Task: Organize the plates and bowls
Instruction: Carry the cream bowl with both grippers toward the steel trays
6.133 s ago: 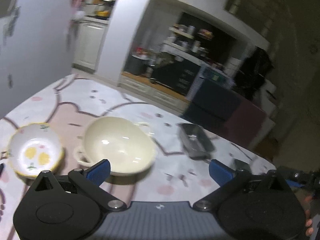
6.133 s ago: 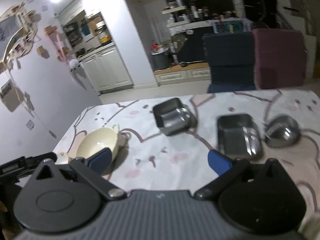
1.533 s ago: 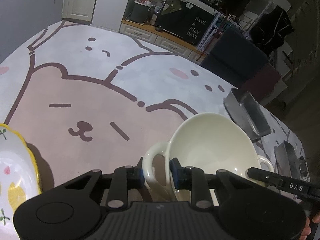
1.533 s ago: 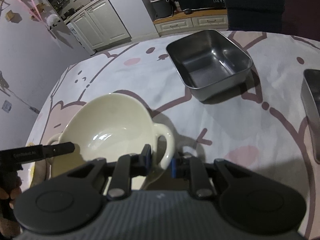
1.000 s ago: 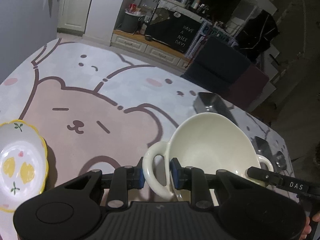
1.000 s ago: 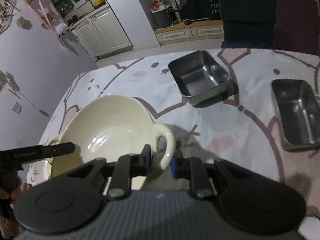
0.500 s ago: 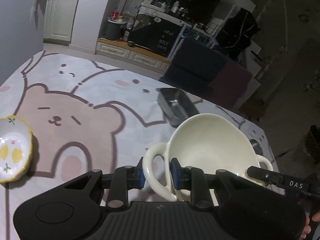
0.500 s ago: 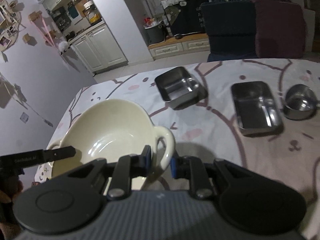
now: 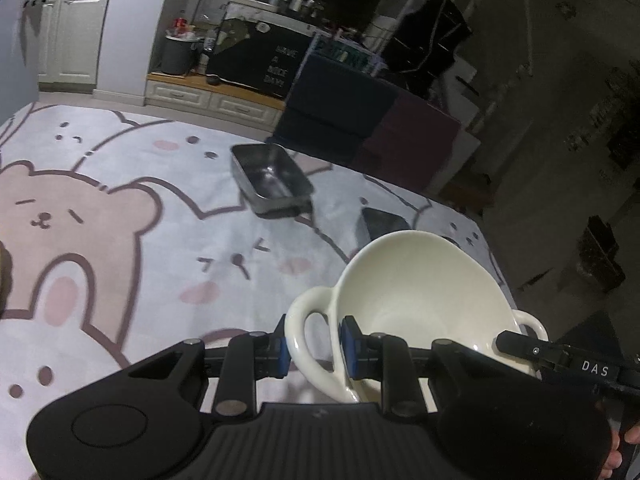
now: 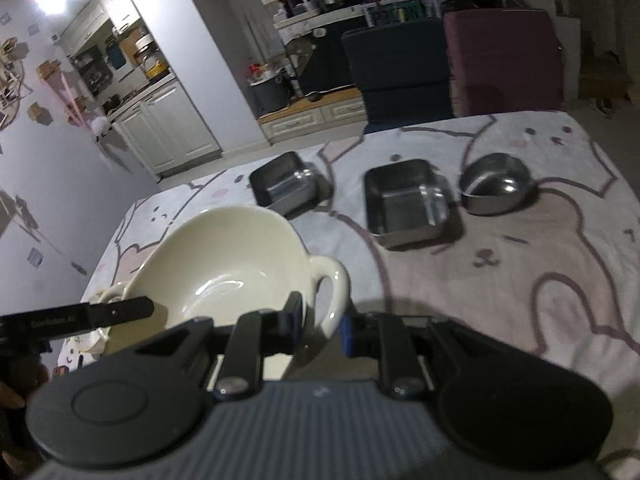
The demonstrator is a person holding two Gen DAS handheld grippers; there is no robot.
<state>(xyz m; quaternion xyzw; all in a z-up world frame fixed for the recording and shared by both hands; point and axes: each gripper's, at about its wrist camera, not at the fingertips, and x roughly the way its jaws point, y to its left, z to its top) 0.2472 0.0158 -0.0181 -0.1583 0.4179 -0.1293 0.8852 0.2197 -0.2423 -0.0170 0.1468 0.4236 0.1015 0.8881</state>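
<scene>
**Cream bowl riding between two grippers, one handle each**

The left gripper [image 9: 314,346] is pinching the loop handle at lower centre of its frame, jaws nearly closed on it; the right gripper [image 10: 320,324] is doing the same on the opposite handle. Between them the cream bowl [image 10: 224,268] is hanging clear of the tablecloth [image 9: 120,240], tilted so its hollow is facing the cameras.

The risk, as I judge it, is lying in the grip itself. The bowl is glazed ceramic, smooth and glossy, with thin rounded handles, so narrow pads are getting little purchase; if the two hands are drifting apart or twisting unequally, a handle could be slipping out or the bowl rocking further over. Lowering it unevenly could be knocking its rim on metal.

In the upper half of the right view, three steel containers are sitting well apart from the bowl: a rectangular tray [image 10: 286,188], a deeper rectangular pan [image 10: 408,200] and a round steel bowl [image 10: 496,184], all hard, thin-walled and reflective. The cloth is soft and printed with cartoon bears.
</scene>
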